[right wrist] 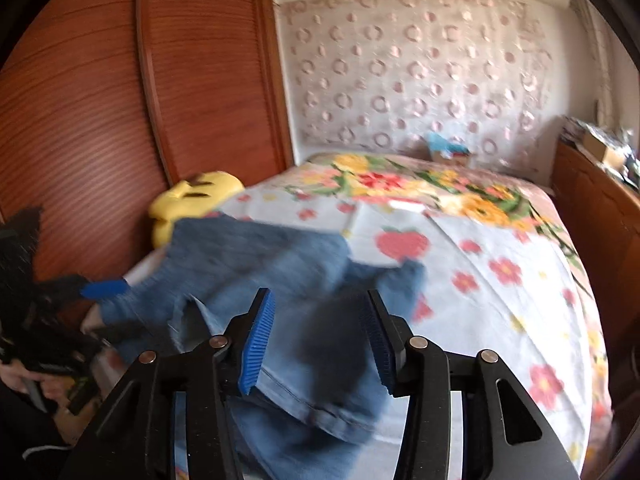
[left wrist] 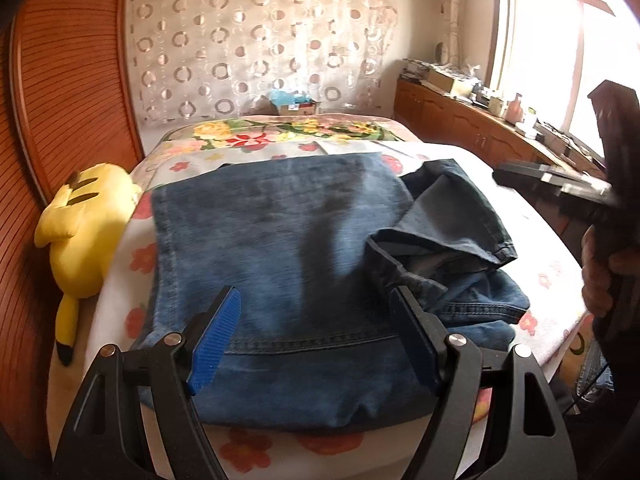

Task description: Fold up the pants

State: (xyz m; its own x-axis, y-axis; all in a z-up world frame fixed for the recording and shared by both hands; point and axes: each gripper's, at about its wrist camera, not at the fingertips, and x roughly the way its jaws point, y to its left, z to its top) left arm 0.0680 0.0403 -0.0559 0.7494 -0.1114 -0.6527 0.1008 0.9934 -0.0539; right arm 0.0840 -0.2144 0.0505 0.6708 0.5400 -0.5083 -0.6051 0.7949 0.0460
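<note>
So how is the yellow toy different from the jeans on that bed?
The yellow toy is plump and stuffed; the jeans are flat cloth. The toy is bright yellow, the jeans faded blue. The toy lies at the bed's edge by the wooden wall, the jeans spread across the middle. Both rest on the flowered sheet.

My left tool (left wrist: 316, 336) points downward, its blue-padded fingers (left wrist: 214, 344) spread wide with nothing pinched between them. My right tool (right wrist: 320, 344) also tilts down, jaws parted and gripping nothing; a hand (left wrist: 600, 276) wraps its black handle at the frame's edge
</note>
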